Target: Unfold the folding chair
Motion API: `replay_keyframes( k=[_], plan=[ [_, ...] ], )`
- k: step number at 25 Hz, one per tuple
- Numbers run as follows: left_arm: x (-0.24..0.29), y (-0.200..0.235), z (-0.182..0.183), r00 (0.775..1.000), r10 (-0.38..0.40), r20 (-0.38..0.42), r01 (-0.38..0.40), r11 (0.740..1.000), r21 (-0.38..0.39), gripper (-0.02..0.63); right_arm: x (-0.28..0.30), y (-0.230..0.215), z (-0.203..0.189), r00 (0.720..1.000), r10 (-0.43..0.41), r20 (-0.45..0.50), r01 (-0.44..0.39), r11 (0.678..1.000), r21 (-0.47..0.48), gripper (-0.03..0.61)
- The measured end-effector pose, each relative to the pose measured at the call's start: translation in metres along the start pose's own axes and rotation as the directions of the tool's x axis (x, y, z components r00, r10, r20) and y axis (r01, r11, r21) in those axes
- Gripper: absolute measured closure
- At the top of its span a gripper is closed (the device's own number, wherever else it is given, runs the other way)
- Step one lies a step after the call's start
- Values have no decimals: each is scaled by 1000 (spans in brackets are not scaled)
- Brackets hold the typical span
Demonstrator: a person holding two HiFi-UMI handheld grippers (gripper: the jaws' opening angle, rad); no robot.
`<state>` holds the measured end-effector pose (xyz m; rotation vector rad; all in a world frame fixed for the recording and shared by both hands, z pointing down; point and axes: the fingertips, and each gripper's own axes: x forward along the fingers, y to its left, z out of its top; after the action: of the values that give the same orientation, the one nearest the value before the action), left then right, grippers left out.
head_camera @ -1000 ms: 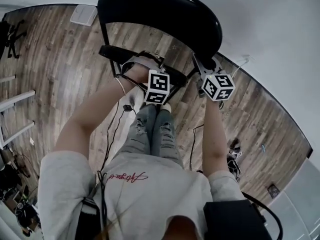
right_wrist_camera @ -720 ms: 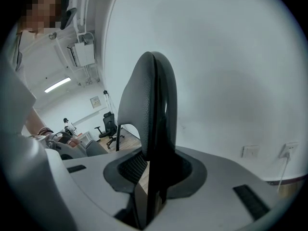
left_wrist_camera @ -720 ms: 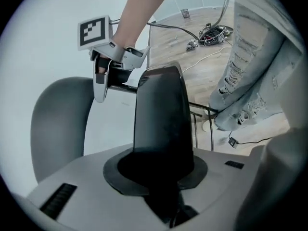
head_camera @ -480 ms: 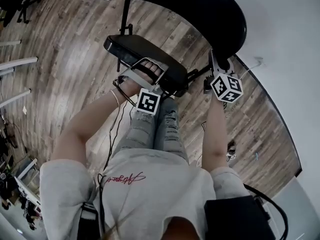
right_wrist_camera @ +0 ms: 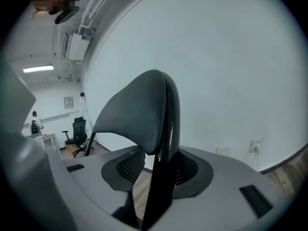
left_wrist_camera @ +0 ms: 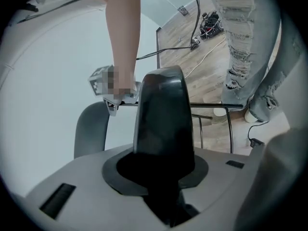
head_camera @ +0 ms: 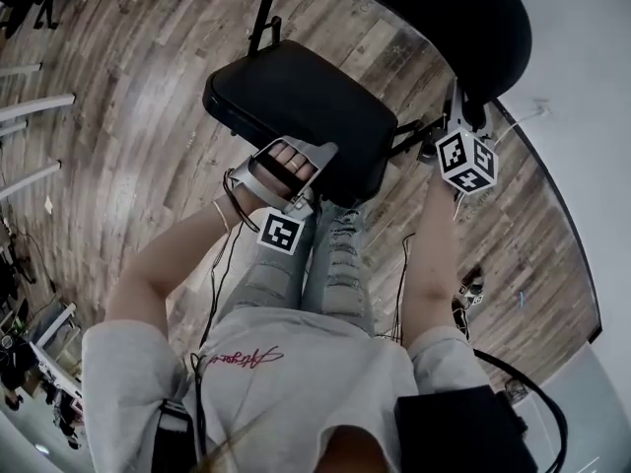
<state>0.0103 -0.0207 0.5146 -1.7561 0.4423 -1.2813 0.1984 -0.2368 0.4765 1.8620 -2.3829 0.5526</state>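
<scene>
Seat (head_camera: 296,97) of folding chair (head_camera: 444,18) clamped in left gripper (head_camera: 292,162) jaws.

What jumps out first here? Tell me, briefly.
A black padded seat fills the middle of the head view above the wood floor, its near edge clamped in the left gripper. At upper right, the right gripper is at the backrest edge; its fingers have just been opening, with that edge between them.
</scene>
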Motion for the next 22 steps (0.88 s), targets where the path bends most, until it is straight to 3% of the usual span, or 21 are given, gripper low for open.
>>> replay_keyframes(
  k=[3,6,10,11,13,15,16,19,21,22],
  plan=[
    [-12,-25,3,999,32,17,-32,999,-4,468,5,-10,-14,997,-73,-2,73,996,42,414],
    [-11,-40,6,998,64,20,-64,998,-8,463,5,-24,-24,993,-110,38,109,993,50,338],
    [12,-51,0,995,98,-3,-98,995,13,456,-11,-48,-31,971,-194,136,189,981,50,337],
    [20,-51,-2,994,105,-3,-105,994,16,451,-17,-37,-36,975,-168,148,166,986,29,337],
    [37,-42,-2,994,106,20,-106,994,2,455,-28,21,-55,993,-3,121,17,994,-112,337],
    [46,-34,-3,997,64,32,-64,998,-15,459,-33,86,-70,984,169,60,-143,942,-303,348],
    [46,-33,-4,999,44,25,-44,999,-18,454,-37,102,-64,972,223,74,-187,926,-329,348],
    [44,-32,-5,999,48,-6,-48,999,-10,454,-54,115,-26,929,328,174,-296,936,-189,348],
    [43,-35,-6,998,57,-20,-57,998,-10,453,-71,139,-28,915,375,146,-340,915,-218,351],
    [42,-38,-5,998,61,-21,-61,998,-11,451,-79,151,-36,918,381,105,-343,900,-268,402]
  ],
)
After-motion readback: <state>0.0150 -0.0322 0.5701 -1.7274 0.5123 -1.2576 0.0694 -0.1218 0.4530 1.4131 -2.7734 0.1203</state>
